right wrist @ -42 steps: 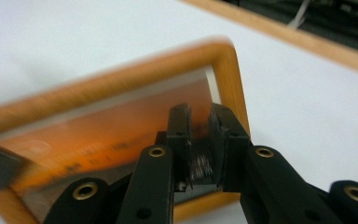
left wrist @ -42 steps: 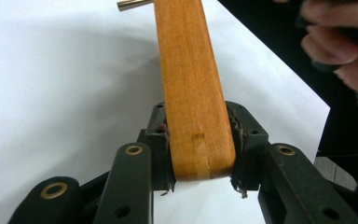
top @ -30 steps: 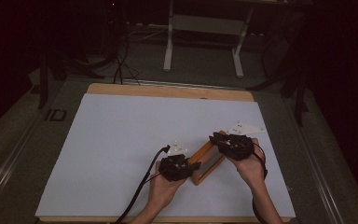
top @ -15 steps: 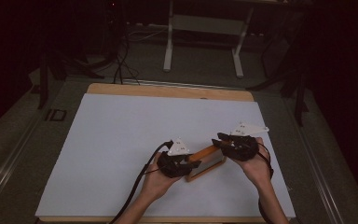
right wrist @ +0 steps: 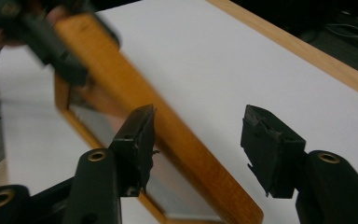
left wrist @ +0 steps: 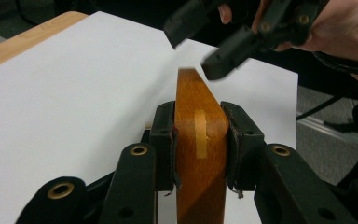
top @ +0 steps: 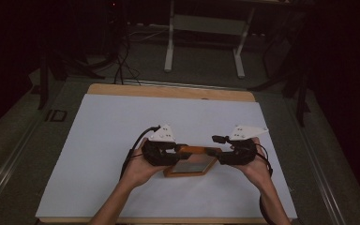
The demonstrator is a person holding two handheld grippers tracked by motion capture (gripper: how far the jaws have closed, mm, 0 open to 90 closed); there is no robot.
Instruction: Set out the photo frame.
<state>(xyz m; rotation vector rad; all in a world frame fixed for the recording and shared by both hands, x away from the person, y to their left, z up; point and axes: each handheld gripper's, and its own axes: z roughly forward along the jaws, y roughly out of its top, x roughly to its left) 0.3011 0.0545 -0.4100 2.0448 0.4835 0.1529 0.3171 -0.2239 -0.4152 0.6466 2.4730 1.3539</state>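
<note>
A wooden picture frame (top: 190,165) with a grey pane hangs tilted above the white sheet, between my two grippers. My left gripper (top: 180,151) is shut on the frame's end; in the left gripper view both pads (left wrist: 162,135) press the wooden rail (left wrist: 200,154). My right gripper (top: 215,150) faces it from the right. Its jaws have just been opening, and in the right gripper view the frame's rail (right wrist: 177,140) runs through the wide gap of my right gripper (right wrist: 196,135), the right pad (right wrist: 268,144) well clear of it. The right gripper (left wrist: 198,49) also hovers over the rail's far end.
A white sheet (top: 122,136) covers the wooden table top (top: 168,90), which shows as a strip at the far edge. Beyond it are a dark floor, cables and a white stand (top: 204,42). Cables trail from both grippers toward the person.
The frame has gone from lying slantwise near the sheet to hanging raised and nearly level between the hands. The left hand rose with it. The right jaws have spread apart off the rail.
</note>
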